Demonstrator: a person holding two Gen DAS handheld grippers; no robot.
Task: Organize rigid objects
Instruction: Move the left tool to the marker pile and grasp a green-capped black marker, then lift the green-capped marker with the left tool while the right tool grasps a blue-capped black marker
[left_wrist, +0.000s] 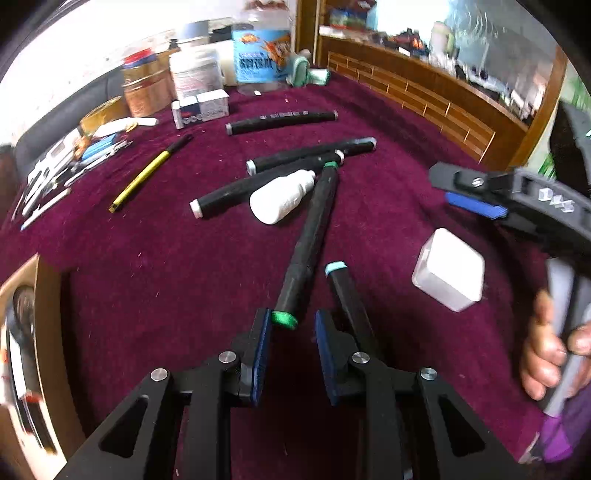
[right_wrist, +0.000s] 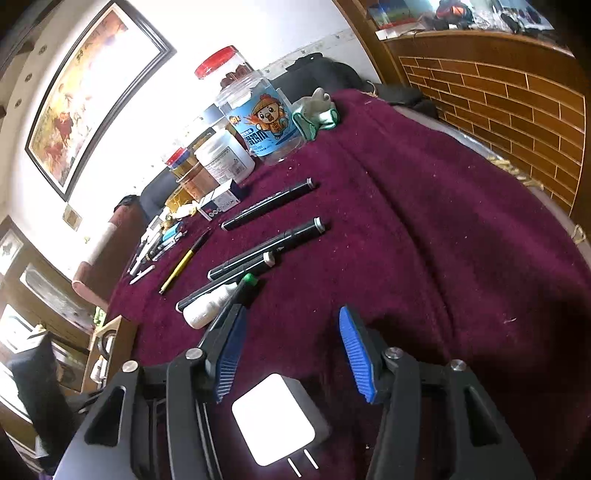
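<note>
Several black markers lie on the maroon cloth (left_wrist: 147, 280). The green-capped marker (left_wrist: 314, 236) points toward me, and its near cap sits between the fingertips of my left gripper (left_wrist: 293, 314) with a gap left beside the right pad. A light-blue-capped marker (left_wrist: 341, 291) runs under the right finger. A white bottle (left_wrist: 282, 197) rests against the markers. My right gripper (right_wrist: 291, 314) stands open over bare cloth, and the white plug adapter (right_wrist: 275, 419) lies loose below its fingers. In the left wrist view that adapter (left_wrist: 448, 275) sits apart from the right gripper (left_wrist: 461, 188).
A yellow-black pen (left_wrist: 147, 171), a small box (left_wrist: 201, 109), a blue-labelled jar (right_wrist: 258, 122) and tubs line the far side. Pens and clutter (left_wrist: 66, 166) fill the left edge. A wooden box (left_wrist: 33, 332) stands at near left. A hand (left_wrist: 546, 350) holds the right gripper.
</note>
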